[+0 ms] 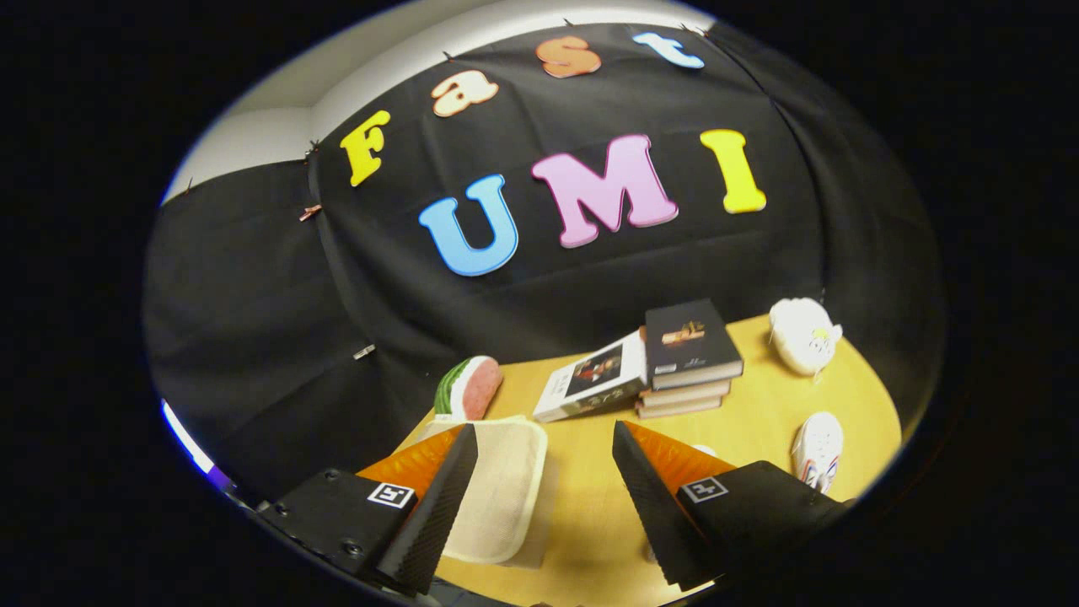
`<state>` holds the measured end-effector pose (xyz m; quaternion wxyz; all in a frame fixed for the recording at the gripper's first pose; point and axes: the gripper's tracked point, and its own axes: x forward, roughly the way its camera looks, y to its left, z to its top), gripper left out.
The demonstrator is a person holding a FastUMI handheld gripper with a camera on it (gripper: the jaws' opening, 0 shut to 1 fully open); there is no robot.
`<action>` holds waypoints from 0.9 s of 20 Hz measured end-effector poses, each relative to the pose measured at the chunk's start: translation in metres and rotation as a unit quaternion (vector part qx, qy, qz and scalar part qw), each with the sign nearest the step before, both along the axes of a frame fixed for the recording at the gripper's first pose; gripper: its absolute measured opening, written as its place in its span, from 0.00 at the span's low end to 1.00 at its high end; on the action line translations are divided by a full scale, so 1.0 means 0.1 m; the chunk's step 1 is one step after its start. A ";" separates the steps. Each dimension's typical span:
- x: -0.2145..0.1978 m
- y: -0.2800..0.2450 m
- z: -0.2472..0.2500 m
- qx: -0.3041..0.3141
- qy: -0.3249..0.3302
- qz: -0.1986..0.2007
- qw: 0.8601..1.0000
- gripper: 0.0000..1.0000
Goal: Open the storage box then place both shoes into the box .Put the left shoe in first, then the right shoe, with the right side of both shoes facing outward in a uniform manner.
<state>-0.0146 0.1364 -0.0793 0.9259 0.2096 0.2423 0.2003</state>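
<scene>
gripper (544,472) is hanging wide open over the wooden table (590,514), holding nothing. cream storage box (501,489) is lying just beside the left finger; white shoe (818,447) is sitting right of the fingers, stacked books (687,358) beyond.

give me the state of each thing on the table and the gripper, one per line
gripper: open, fingers spread, nothing between them
storage box: lid shut, lying just ahead of the fingers
white shoe: on the table, outside the box
stack of books: closed, piled flat, beyond the fingers
loose book: closed, leaning against the stack
watermelon slice: resting at the table's far edge
white plush toy: lying on the table
</scene>
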 end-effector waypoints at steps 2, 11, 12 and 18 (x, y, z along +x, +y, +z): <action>0.02 0.09 -0.20 0.025 0.050 0.015 0.998 0.98; -0.35 0.66 -1.17 0.145 0.304 0.101 0.936 0.98; -0.37 0.72 -1.21 0.159 0.319 0.109 0.928 0.98; -0.48 1.01 -1.33 0.204 0.376 0.142 0.893 0.92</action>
